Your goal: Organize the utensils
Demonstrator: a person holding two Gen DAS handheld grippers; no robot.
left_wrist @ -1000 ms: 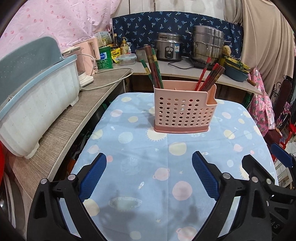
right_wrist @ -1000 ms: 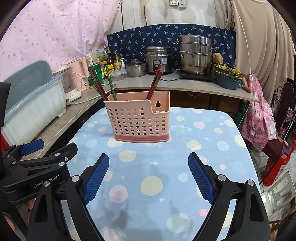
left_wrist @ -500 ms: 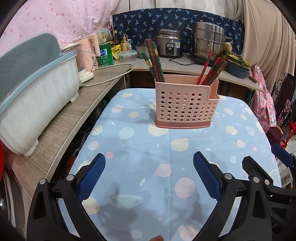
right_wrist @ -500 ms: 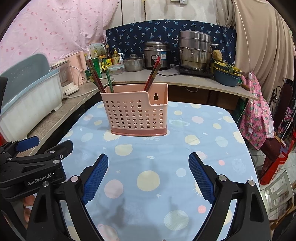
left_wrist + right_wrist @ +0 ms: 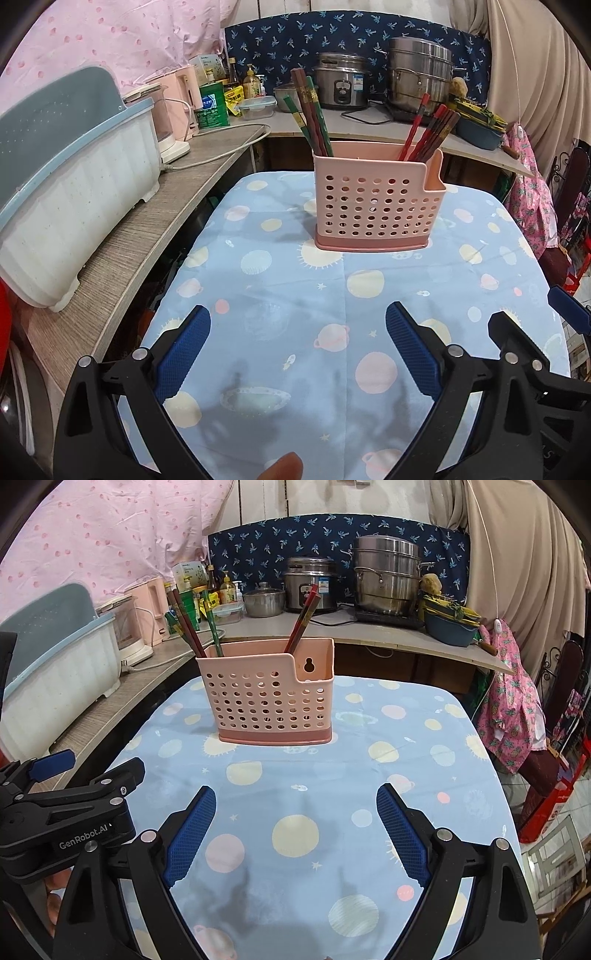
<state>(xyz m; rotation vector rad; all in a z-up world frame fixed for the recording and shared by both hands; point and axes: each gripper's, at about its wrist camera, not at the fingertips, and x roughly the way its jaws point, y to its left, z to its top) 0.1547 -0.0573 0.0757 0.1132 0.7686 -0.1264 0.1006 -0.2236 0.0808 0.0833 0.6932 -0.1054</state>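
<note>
A pink perforated utensil holder [image 5: 376, 199] stands upright on the blue planet-print tablecloth [image 5: 295, 295]. Green and brown chopsticks [image 5: 312, 114] lean in its left part and red ones [image 5: 430, 129] in its right part. The holder also shows in the right wrist view [image 5: 269, 698]. My left gripper [image 5: 297, 350] is open and empty, hovering over the near table. My right gripper [image 5: 295, 830] is open and empty too, beside the left gripper's body [image 5: 66, 812].
A white and blue dish rack [image 5: 70, 184] sits on the wooden counter [image 5: 147, 236] at left. A rice cooker [image 5: 341, 86], a steel steamer pot [image 5: 419, 79] and bottles stand on the back counter. Pink cloth [image 5: 513, 686] hangs at right.
Both grippers have drawn back and risen slightly, so the holder sits a little farther off. Both stay open and empty.
</note>
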